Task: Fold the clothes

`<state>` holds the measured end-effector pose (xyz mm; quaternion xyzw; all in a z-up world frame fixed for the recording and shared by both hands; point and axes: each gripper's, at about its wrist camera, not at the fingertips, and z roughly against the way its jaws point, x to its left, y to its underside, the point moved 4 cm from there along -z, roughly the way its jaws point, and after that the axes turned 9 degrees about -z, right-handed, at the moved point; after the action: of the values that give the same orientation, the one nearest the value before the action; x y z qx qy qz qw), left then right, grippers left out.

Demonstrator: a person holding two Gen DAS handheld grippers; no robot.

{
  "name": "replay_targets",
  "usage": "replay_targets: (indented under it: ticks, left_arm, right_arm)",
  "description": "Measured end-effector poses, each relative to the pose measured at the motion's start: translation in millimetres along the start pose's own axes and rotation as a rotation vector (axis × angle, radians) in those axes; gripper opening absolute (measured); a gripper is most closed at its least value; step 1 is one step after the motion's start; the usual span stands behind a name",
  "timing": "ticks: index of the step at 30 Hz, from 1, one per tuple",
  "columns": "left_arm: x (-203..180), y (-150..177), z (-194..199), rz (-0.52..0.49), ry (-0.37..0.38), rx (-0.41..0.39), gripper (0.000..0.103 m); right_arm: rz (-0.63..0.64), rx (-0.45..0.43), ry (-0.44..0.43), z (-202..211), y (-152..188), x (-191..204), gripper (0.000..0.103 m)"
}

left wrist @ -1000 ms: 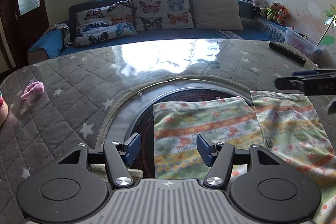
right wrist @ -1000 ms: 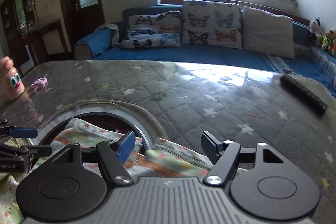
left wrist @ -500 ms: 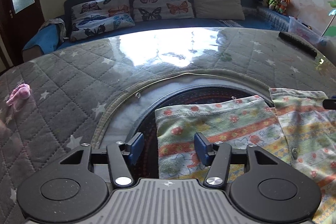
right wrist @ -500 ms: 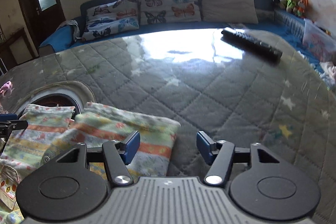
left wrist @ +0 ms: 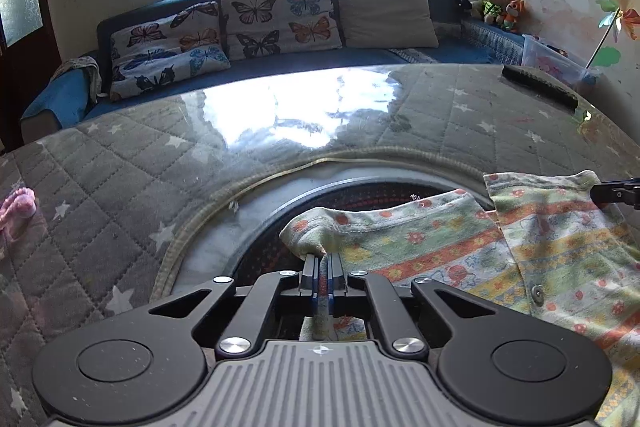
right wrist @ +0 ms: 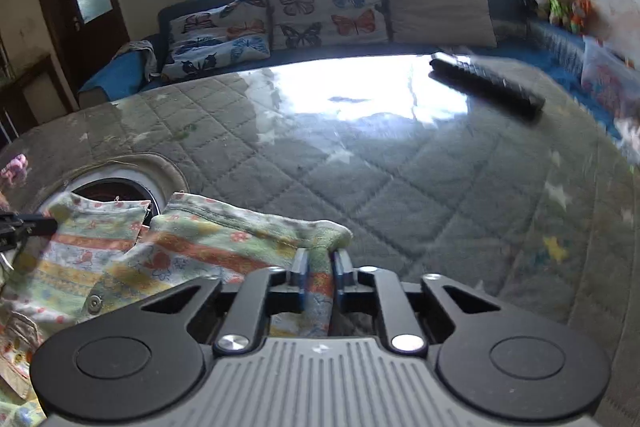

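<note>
Left claw [left wrist: 322, 267] and right claw [right wrist: 320, 263] each pinch an outer corner of the striped garment [left wrist: 460, 247] lying on the quilted tabletop [left wrist: 120, 187]. Risk: thin bites may slip, spoiling the fold.

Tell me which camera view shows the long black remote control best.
The right wrist view: the long black remote control lies whole on the grey quilted table cover, though slightly blurred. The left wrist view shows it smaller, at the cover's far right edge.
</note>
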<state>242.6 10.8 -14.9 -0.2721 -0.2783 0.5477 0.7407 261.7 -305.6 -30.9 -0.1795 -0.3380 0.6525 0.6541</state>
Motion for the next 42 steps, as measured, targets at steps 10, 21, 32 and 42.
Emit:
replay_targets:
  ticks: [10, 21, 32, 42]
  left_arm:
    - [13, -32, -17, -0.017, -0.065, -0.042, 0.004]
    - [0, -26, -8, -0.06, -0.078, -0.027, 0.026]
    - [-53, 10, 6, -0.15, 0.072, -0.004, 0.026]
    - [-75, 36, 39, -0.245, 0.083, -0.068, 0.038]
  right_arm:
    - [0.053, -0.073, 0.017, -24, -42, 19, 0.003]
    - [0.161, -0.049, -0.034, -4, -23, 41, 0.038]
    - [0.352, 0.075, -0.168, 25, 54, 99, 0.057]
    - [0.447, 0.08, -0.197, 63, 93, 116, 0.062]
